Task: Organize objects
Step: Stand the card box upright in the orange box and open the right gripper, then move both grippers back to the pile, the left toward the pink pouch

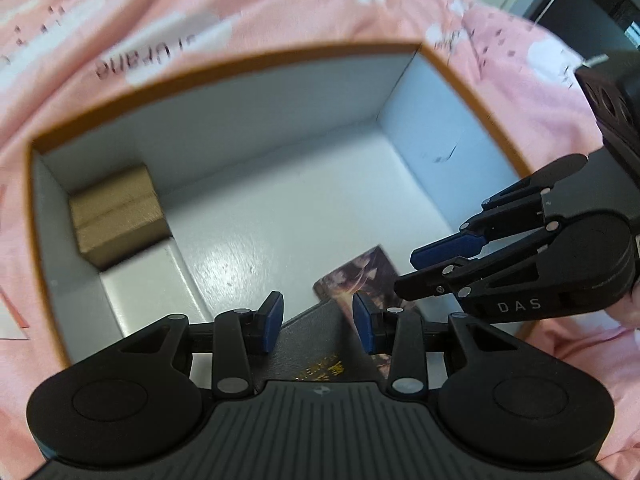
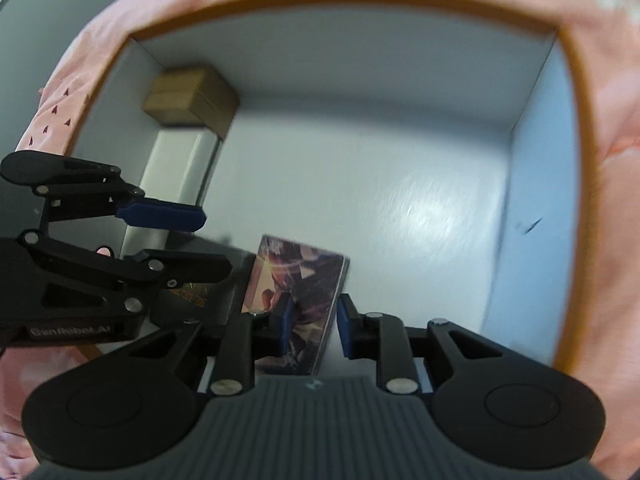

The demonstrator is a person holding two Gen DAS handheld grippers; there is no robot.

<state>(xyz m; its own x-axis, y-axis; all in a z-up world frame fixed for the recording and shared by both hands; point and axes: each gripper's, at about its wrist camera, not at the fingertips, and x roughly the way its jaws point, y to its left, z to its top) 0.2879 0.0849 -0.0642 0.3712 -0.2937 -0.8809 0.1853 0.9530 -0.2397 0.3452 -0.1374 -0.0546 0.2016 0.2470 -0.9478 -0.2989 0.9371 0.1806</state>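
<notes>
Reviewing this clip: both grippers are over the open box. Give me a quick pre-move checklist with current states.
1. Right gripper lined up on the illustrated card pack: ok, pack sits between its fingers.
2. Right grip secure: cannot tell; contact at the pads is unclear.
3. Left gripper free: ok, jaws apart, nothing clamped; the dark booklet lies beneath.
4. Grippers clear of each other: ok, close but apart.
5. Bare floor in the white box: ok, middle and right are bare.
6. Brown block out of the way: ok, in the far left corner.
</notes>
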